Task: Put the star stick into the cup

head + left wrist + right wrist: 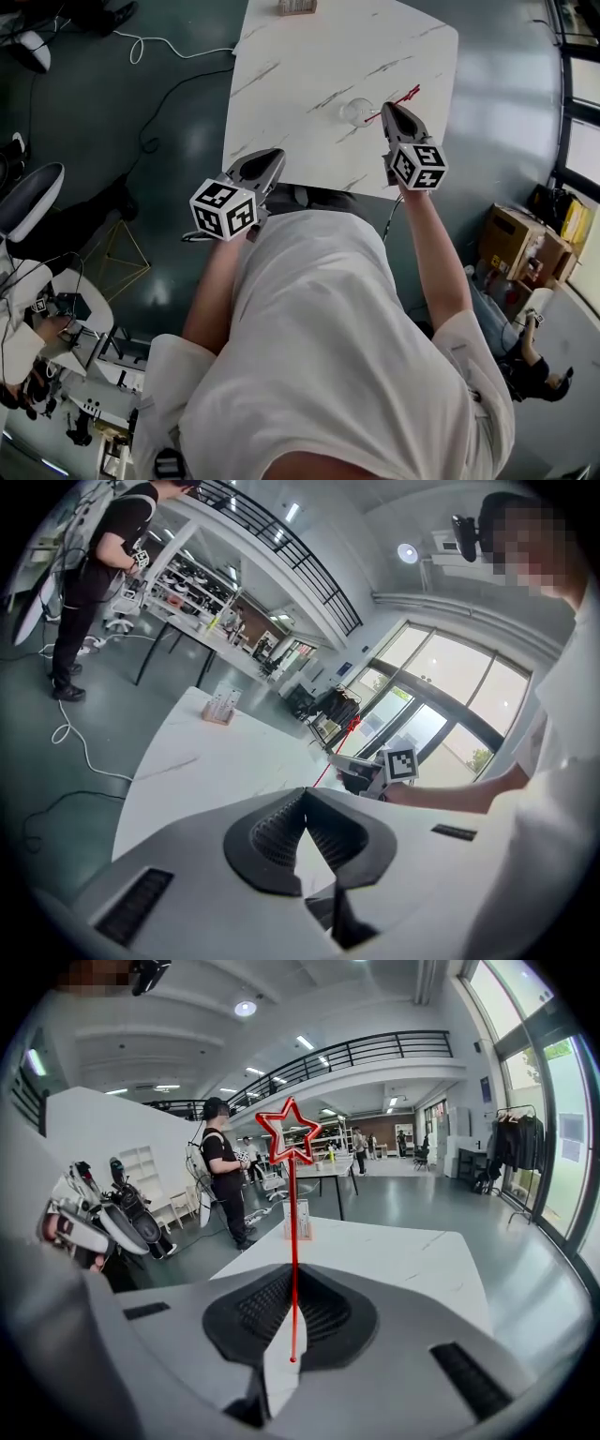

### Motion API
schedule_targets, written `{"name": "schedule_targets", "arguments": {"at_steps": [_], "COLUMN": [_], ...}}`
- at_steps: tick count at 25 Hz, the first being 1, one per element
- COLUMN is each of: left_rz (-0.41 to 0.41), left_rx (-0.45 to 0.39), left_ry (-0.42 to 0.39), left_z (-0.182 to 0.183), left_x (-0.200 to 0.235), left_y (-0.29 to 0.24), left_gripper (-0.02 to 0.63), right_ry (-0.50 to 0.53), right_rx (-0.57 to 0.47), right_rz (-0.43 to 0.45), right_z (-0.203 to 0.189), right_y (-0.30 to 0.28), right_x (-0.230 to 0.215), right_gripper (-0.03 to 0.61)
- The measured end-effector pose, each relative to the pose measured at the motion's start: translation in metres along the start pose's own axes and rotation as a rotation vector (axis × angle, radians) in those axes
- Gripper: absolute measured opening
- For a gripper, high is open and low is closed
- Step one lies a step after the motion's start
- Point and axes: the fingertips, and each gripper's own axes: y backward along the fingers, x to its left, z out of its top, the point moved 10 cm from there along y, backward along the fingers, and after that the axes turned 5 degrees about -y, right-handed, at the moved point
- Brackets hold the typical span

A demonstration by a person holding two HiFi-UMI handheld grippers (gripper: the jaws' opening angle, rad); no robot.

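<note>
Red star stick (292,1241) clamped near its end in right tongs (292,1288), left tongs (305,801) closed empty; stick could pivot in that grip and tip the clear cup (357,112).

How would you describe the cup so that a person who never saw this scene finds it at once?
Find the white marbled table, then the right gripper, shut on the red star stick, over its near right part. The cup stands just left of that gripper's tip. It is round and of clear glass, unlike the small box at the far edge.
</note>
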Motion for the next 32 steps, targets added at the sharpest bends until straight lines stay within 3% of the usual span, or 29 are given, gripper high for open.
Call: {"name": "schedule_targets", "arguments": {"at_steps": [9, 20, 32], "left_rz": [0.101, 0.158, 0.199], "left_rx": [-0.035, -0.036, -0.042], "left_ry": [0.042, 0.077, 0.106], "left_z": [-0.008, -0.022, -0.031], "left_x": [-0.017, -0.03, -0.029], "left_y": [0.003, -0.002, 0.003], "left_gripper": [0.014, 0.014, 0.014], "right_ry": [-0.002, -0.02, -0.054], "right_rx": [0.031, 0.017, 0.117], "right_rz": [0.076, 0.15, 0.108], "right_z": [-0.019, -0.008, -0.046], "right_y": [-0.022, -0.048, -0.062], "right_x": [-0.014, -0.021, -0.033], "right_gripper": [0.031, 0.031, 0.031]}}
